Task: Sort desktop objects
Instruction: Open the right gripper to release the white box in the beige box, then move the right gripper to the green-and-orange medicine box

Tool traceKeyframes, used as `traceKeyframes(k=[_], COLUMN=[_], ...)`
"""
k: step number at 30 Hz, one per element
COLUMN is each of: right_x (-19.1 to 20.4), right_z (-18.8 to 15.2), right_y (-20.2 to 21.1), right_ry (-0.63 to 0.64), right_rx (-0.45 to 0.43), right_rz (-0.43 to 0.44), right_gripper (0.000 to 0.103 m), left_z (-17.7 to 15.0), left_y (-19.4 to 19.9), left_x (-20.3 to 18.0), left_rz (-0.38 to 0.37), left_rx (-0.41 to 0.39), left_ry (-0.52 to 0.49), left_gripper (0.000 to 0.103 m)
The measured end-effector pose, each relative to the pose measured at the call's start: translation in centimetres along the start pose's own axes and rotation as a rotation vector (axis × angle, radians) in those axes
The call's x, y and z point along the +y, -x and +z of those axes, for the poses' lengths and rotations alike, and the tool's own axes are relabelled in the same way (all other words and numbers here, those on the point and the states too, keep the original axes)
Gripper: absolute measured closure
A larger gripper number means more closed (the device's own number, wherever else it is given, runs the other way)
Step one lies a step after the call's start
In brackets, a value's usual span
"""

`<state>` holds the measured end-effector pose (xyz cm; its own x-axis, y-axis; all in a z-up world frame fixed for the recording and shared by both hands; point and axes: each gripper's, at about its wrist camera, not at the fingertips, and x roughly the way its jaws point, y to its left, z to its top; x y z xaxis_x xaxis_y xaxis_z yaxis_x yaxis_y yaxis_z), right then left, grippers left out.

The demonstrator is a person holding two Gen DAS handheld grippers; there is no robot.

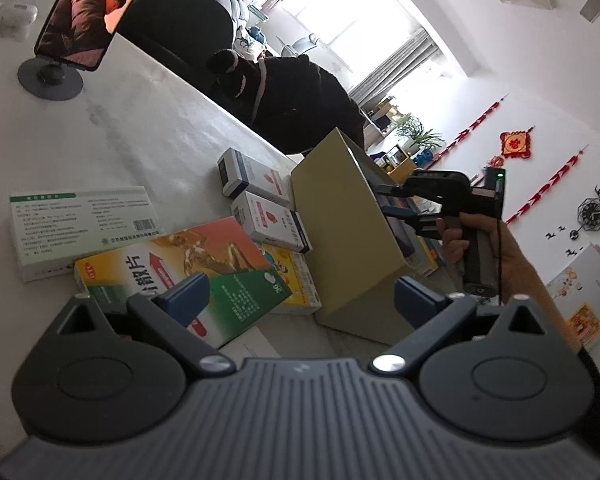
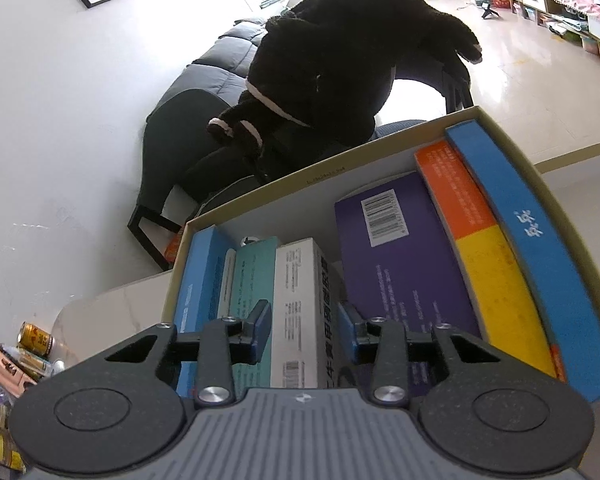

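Observation:
My right gripper point(image 2: 304, 326) is inside the olive cardboard box point(image 2: 380, 148), shut on an upright white medicine box point(image 2: 300, 300). Around it stand a teal box point(image 2: 252, 280), a purple box point(image 2: 396, 260), an orange-yellow box point(image 2: 480, 260) and a blue box point(image 2: 540, 248). My left gripper point(image 1: 300, 298) hovers open and empty above loose packs beside the cardboard box point(image 1: 340, 220): an orange-green box point(image 1: 188, 272), a yellow box point(image 1: 296, 284), two white boxes point(image 1: 272, 220) and a flat green-white box point(image 1: 80, 232). The left wrist view shows the right gripper point(image 1: 392, 204) reaching over the box wall.
A tablet on a round stand point(image 1: 80, 20) stands at the far left of the white table point(image 1: 140, 120). A chair draped with a black coat point(image 2: 340, 60) sits past the table's far edge. A gold can point(image 2: 36, 338) and clutter lie low on the left.

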<state>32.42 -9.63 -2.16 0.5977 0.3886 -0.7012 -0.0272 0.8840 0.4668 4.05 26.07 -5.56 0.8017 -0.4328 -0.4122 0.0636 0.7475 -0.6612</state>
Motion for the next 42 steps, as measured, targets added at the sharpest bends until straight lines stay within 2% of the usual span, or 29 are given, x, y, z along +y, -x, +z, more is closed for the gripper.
traceKeyframes(k=[7,13,25,29,42], right_x=[-0.6,-0.9,-1.0,-1.0,0.2], right_z=[-0.4,-1.1,-4.3,-5.8,-11.0], right_y=[2.5,4.9,7.9,9.4,13.3], right_ry=[-0.018,-0.014,0.043,0.061,0.113], right_rx=[-0.049,-0.085,-0.134,-0.151,-0.16], right_rz=[0.035,0.084,0.156,0.202,0.348], right_gripper=[0.061,0.049,0.039,0.039,0.038], left_z=[-0.3,-0.6,-1.7,-1.8,-1.5], left_y=[1.0,1.8,2.0,1.6,0.7], left_x=[-0.4,-0.3,0.0,0.6,1.1], left_rz=[0.062,0.139,0.28,0.287,0.306], left_rx=[0.002,0.002,0.05,0.069,0.107], left_ry=[-0.058,-0.094,-0.201,-0.188,-0.298], left_gripper=[0.003,0.003,0.002,0.002,0.002])
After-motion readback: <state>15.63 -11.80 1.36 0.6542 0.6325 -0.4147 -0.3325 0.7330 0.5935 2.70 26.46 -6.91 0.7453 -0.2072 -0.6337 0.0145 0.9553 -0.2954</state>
